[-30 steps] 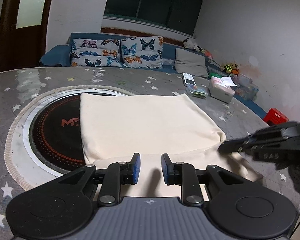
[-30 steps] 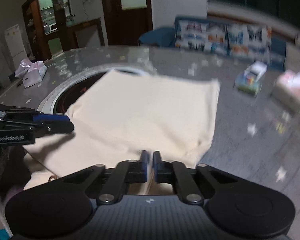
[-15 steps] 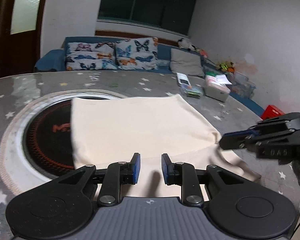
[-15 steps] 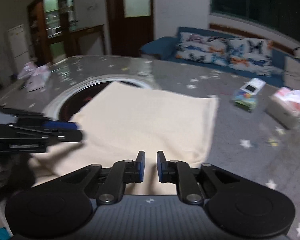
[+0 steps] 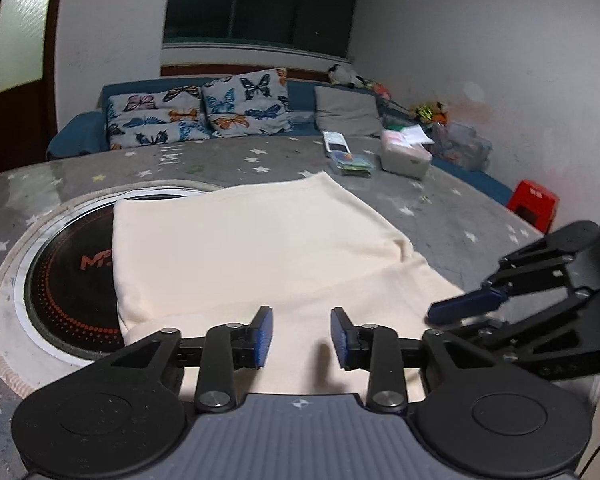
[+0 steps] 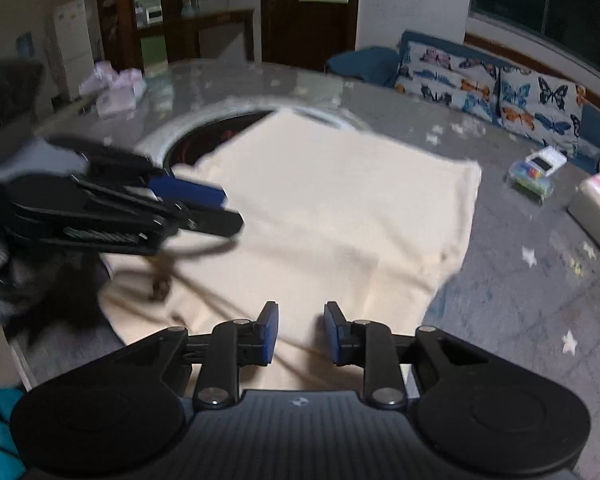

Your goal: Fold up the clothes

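Cloth (image 5: pixel 260 248) is lying cream and matte on the star-printed table (image 5: pixel 440 216), partly covering the black round hotplate (image 5: pixel 60 276) with its ring of orange dots; its far part is sitting as a neat doubled rectangle with straight hems and a squared far corner, while a looser single layer is spreading toward the near edge of the table.

Compared with 1 second ago, the right gripper (image 6: pixel 300 332) is showing the biggest change; then its 2 blue pads were pressed together at the cloth's near hem, and now they are standing apart with nothing between them; the left gripper (image 5: pixel 301 336) is likewise gaping, somewhat wider than before, and is carrying nothing. Both tools are also riding closer together over the near hem, the right one crossing into the left view at the cloth's right corner. My reading is that a fold has just been let go, so the garment is resting on its own; whether another fold is wanted, the pictures are not settling.

Fabric is looking soft and fairly thick, like knit or fleece, holding gentle rounded edges rather than sharp creases; a thin dark cord (image 6: pixel 204 264) is trailing across its near left part in the right view; the table's surface is looking glossy and smooth.
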Demonstrator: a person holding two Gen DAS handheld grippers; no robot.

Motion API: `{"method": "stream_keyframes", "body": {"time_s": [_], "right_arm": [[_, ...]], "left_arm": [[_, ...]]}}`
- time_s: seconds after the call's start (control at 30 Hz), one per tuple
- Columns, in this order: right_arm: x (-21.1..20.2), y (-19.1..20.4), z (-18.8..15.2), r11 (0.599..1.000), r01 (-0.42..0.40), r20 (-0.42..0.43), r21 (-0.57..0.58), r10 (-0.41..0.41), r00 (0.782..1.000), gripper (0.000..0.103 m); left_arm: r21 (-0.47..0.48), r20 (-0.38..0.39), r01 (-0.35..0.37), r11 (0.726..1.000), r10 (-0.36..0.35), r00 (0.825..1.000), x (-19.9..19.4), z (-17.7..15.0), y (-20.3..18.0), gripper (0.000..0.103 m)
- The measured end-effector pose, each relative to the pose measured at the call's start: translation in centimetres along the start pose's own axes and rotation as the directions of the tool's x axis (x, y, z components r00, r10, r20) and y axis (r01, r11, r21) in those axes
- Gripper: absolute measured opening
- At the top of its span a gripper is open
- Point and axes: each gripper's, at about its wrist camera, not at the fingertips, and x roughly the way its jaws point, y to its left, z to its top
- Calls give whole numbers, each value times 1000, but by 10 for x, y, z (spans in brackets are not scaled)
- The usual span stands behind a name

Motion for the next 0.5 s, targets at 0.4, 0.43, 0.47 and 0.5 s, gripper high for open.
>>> {"method": "stream_keyframes", "body": {"time_s": [0.4,0.43,0.47,0.5], "right_arm": [[-11,1,-12,1000,18,14,0,-18,1000,24],[-14,2,-11,1000,18,18,0,-18,1000,24],[-17,2,-11,1000,18,20,-2,-18,1000,25],[-19,2,-12,1000,19,18,-8,-18,1000,25]], "left_arm": [[178,-13,3,984,-1,1000,-71,-31,-2,44],[219,-13,10,976,-8,1000,-76,-36,-7,44],[259,-13,17,966,-14,1000,-81,-41,-11,45],[300,-15,24,954,-21,1000,-83,-46,-16,45]]}}
